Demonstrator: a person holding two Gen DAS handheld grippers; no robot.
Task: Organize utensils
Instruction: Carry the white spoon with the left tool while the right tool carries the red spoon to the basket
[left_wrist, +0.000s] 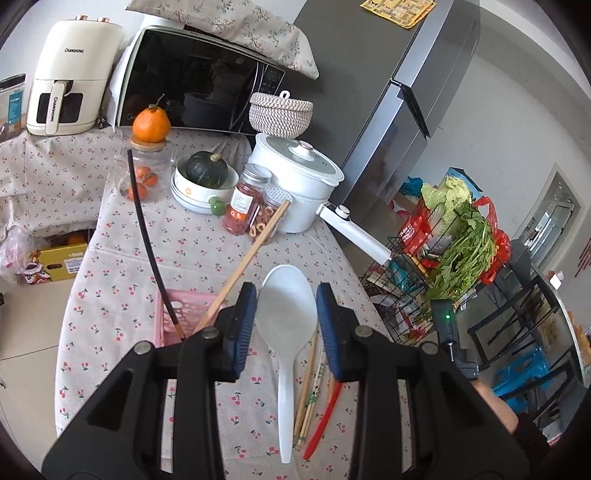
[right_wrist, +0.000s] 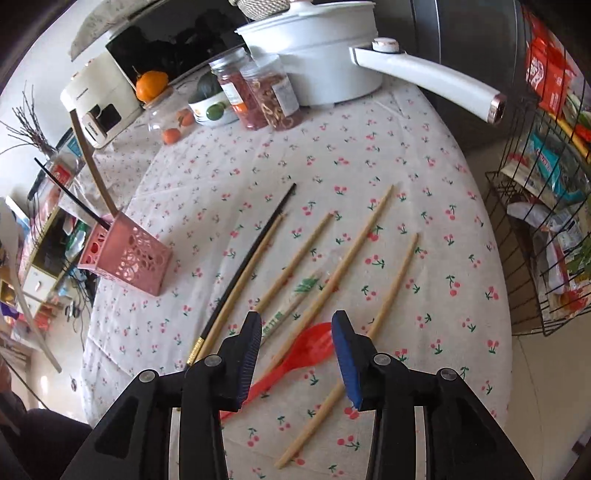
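My left gripper (left_wrist: 287, 295) is shut on the bowl of a white rice spoon (left_wrist: 286, 369), held off the table with its handle pointing back toward the camera. Just left of it stands a pink slotted holder (left_wrist: 181, 317) (right_wrist: 125, 258) with a black chopstick (left_wrist: 147, 236) and a wooden chopstick (left_wrist: 251, 258) leaning in it. My right gripper (right_wrist: 297, 321) is open and points down over a red spoon (right_wrist: 295, 354) lying on the cherry-print tablecloth (right_wrist: 406, 184). Around the red spoon lie several wooden chopsticks (right_wrist: 369, 236), a black chopstick (right_wrist: 255, 251) and a paper-wrapped pair (right_wrist: 291, 306).
A white pot (right_wrist: 314, 55) with a long handle (right_wrist: 436, 81) stands at the back of the table beside two jars (right_wrist: 266, 96), a bowl with a squash (left_wrist: 205, 177) and a jar topped by an orange (left_wrist: 149, 162). A wire rack (right_wrist: 535, 229) of groceries stands off the right edge.
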